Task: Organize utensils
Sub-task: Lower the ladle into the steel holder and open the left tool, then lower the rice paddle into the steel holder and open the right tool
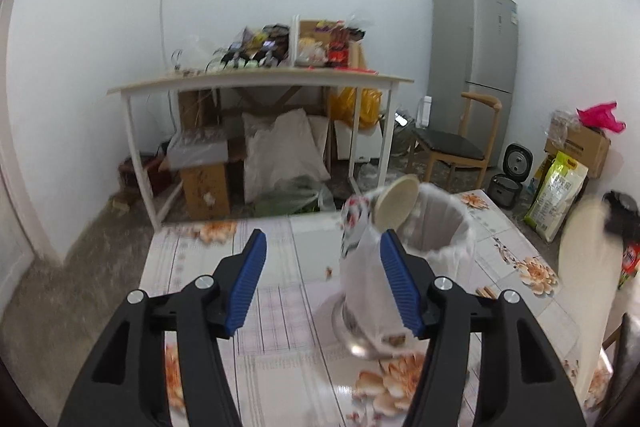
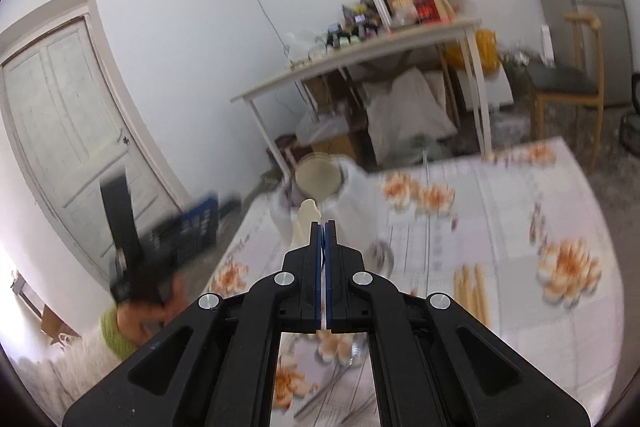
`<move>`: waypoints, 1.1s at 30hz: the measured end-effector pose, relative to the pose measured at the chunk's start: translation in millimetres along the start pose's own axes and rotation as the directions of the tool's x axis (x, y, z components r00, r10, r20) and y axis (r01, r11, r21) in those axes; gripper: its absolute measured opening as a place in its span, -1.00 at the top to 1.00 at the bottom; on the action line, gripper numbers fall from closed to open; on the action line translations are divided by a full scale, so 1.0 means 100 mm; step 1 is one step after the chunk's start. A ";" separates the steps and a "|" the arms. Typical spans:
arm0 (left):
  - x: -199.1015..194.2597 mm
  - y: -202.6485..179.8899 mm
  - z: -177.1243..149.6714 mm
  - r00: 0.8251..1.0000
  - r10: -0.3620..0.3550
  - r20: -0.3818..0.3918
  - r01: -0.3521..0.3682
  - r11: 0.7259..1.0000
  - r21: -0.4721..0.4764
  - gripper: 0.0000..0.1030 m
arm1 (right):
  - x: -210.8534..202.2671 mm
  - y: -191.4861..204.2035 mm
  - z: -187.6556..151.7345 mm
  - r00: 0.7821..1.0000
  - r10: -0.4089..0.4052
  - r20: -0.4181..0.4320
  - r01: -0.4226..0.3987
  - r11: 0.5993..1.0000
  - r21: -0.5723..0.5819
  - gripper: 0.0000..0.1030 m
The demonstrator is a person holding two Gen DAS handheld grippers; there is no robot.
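**Left tool open, right tool closed on spoon**

The left tool [image 1: 322, 277] is seen with its jaws apart and nothing gripped. A white holder [image 1: 436, 239] stands on the floral surface [image 1: 280, 307], just beside the right blue pad [image 1: 400, 283]; a pale round utensil [image 1: 396, 203] leans in it. The right tool [image 2: 324, 227] is clamped on a cream spoon [image 2: 306, 223]. Chopsticks [image 2: 474, 291] lie on the surface.

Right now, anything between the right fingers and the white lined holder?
Nothing on the table. A pale wooden piece pokes up past the right fingers, held or not I can't tell. The white lined holder lies beyond, a round wooden disc leaning in its mouth.
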State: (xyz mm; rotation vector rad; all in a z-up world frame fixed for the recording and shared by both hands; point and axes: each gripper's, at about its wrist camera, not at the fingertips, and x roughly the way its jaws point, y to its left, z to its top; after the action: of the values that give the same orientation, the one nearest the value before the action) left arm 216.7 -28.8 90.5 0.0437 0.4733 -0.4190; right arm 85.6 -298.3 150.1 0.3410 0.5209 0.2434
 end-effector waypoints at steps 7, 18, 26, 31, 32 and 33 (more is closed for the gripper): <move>-0.14 0.18 -0.31 0.997 0.008 -0.082 -0.015 0.996 -0.091 -0.51 | 0.00 0.06 0.68 0.989 -0.013 0.149 0.022 0.998 -0.065 1.00; -0.23 0.31 -0.71 0.986 0.006 -0.167 -0.035 0.985 -0.172 -0.83 | 0.70 0.07 1.13 0.977 -0.046 0.209 0.064 0.994 -0.084 1.00; -0.23 0.33 -0.82 0.986 -0.001 -0.166 -0.026 0.987 -0.160 -0.87 | 1.17 0.13 0.80 0.978 -0.122 0.169 0.154 0.969 -0.193 1.00; -0.22 0.31 -0.85 0.986 -0.016 -0.164 -0.007 0.991 -0.136 -0.87 | 1.18 0.17 0.60 0.978 -0.139 0.156 0.175 0.954 -0.243 1.00; -0.21 0.31 -0.85 0.987 -0.016 -0.162 -0.005 0.991 -0.131 -0.87 | 1.19 0.19 0.58 0.977 -0.146 0.154 0.182 0.951 -0.250 1.00; -0.22 0.30 -0.85 0.987 -0.022 -0.156 0.002 0.992 -0.129 -0.87 | 1.19 0.19 0.53 0.978 -0.150 0.142 0.183 0.949 -0.257 0.99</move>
State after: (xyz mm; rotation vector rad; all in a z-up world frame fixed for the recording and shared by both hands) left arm 174.4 18.8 23.1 -0.0509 0.6556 -0.3977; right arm 210.9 -257.3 147.6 0.0445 0.3880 0.1255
